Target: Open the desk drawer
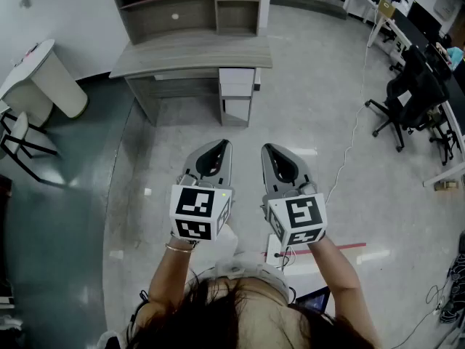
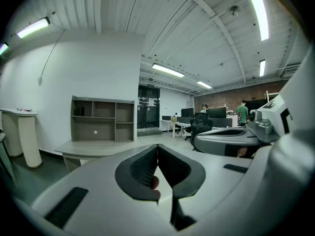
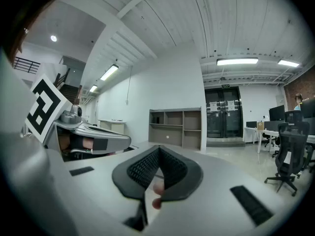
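Note:
The grey desk (image 1: 192,53) with a shelf hutch stands across the floor, far ahead of me. Its white drawer stack (image 1: 237,82) sits under the right end, and all drawers look closed. My left gripper (image 1: 224,145) and right gripper (image 1: 267,148) are held side by side, well short of the desk and pointing toward it. Both are shut with nothing between the jaws. The left gripper view shows the left gripper (image 2: 157,146) with its jaws meeting, and the desk (image 2: 93,149) beyond. In the right gripper view the right gripper (image 3: 159,149) has its jaws together too, and the hutch (image 3: 174,127) stands in the distance.
A white pedestal table (image 1: 43,75) and a black chair frame (image 1: 18,140) stand at the left. Office chairs (image 1: 407,100) and desks line the right side. A white cable (image 1: 349,144) runs over the floor, and red tape (image 1: 349,247) lies near my feet.

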`<state>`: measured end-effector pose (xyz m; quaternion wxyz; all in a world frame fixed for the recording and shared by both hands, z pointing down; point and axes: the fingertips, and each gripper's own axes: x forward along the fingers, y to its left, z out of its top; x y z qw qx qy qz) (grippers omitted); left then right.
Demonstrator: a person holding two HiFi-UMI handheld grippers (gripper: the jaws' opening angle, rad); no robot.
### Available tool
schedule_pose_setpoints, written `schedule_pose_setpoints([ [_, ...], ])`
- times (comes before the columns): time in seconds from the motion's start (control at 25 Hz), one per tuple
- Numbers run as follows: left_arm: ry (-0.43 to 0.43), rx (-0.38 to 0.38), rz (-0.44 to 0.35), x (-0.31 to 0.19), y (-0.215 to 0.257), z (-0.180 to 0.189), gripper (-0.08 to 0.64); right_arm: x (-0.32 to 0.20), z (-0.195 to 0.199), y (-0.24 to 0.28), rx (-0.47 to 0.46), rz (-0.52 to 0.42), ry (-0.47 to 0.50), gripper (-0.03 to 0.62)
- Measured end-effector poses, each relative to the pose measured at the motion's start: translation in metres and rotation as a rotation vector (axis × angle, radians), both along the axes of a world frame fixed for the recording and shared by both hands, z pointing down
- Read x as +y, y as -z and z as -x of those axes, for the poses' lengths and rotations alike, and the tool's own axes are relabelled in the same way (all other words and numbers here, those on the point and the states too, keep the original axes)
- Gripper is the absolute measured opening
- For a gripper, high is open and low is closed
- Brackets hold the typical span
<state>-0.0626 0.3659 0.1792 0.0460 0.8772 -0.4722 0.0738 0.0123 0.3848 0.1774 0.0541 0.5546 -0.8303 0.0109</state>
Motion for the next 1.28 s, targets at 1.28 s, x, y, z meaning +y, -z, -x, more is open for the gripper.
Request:
schedule_pose_setpoints([
  [1.28,-0.125,-0.015,0.051,-0.144,-0.023,0.036,0.012,-0.142,0.023,-0.017,-0.037,0.056,-0.164,0.021],
])
